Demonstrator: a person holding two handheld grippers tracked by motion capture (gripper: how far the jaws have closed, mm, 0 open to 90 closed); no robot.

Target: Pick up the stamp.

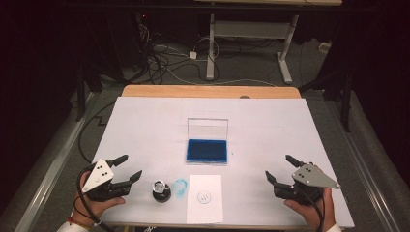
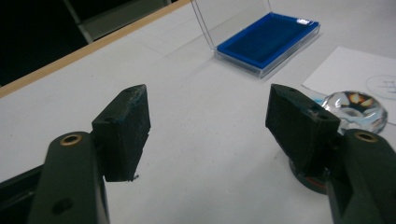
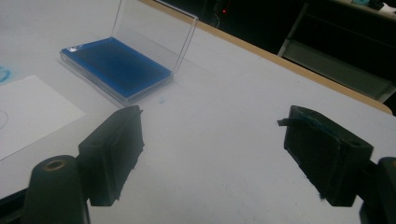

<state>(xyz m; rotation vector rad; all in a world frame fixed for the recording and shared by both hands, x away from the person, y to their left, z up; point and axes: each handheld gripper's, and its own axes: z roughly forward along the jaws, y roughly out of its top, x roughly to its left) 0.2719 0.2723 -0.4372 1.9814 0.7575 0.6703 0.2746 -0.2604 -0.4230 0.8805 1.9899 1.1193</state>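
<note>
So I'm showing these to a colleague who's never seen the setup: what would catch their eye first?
Probably the open blue ink pad at the table's middle, its clear lid standing up behind it. Next, the crystal-topped stamp near the front edge, beside a blue ink smudge and a stamped white paper. The left gripper and right gripper sit open at either side.

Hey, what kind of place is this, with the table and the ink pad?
Probably a lab or workshop test bench: a white-covered table with a blue ink pad and stamp, cables strewn on the floor, dark surroundings.
</note>
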